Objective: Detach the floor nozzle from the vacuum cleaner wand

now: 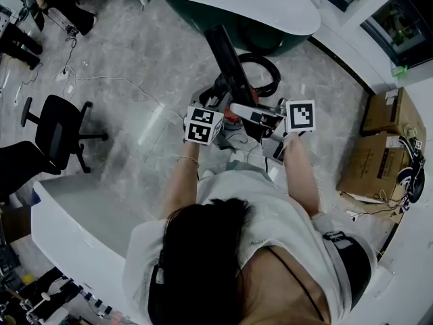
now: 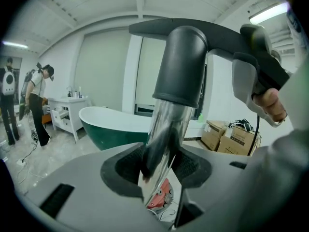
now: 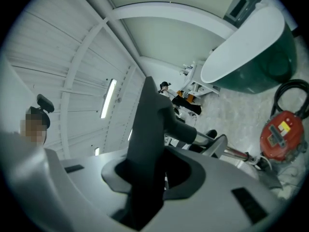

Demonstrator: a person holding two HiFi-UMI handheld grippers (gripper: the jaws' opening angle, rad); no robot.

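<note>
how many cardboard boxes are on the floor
2: one brown cardboard box lies near the right edge of the head view, and the other is just below it in that view. More could lie outside the frame.

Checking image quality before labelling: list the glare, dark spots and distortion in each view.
Head view: even light, soft sheen on the floor. Left gripper view: fisheye bend, black corners, ceiling lamp blown out, wand mirror-bright. Right gripper view: same bend, floor nozzle a near-black silhouette against a bright backdrop.
</note>
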